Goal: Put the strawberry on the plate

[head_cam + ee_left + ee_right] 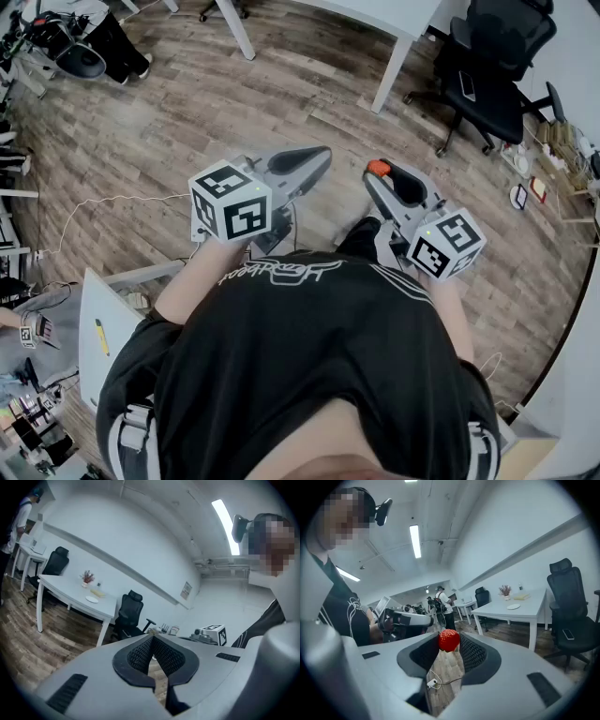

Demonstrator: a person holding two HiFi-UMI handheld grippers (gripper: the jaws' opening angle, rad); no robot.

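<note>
A small red strawberry [449, 640] is pinched between the tips of my right gripper [449, 644], held in the air in front of the person's body. In the head view the strawberry [378, 169] shows as a red spot at the end of the right gripper [380, 174]. My left gripper [152, 638] is shut with its tips touching and nothing between them; in the head view the left gripper [322, 155] points forward beside the right one. A white plate [513, 606] lies on a white table [534, 610] far ahead; the left gripper view shows the plate [92, 599] too.
Black office chairs [569, 611] stand by the white table [375, 14]. A wood-look floor [159, 122] lies below, with a white cable [103, 202] across it. People stand at desks in the background [440, 604]. A small white table [94, 328] is at the person's left.
</note>
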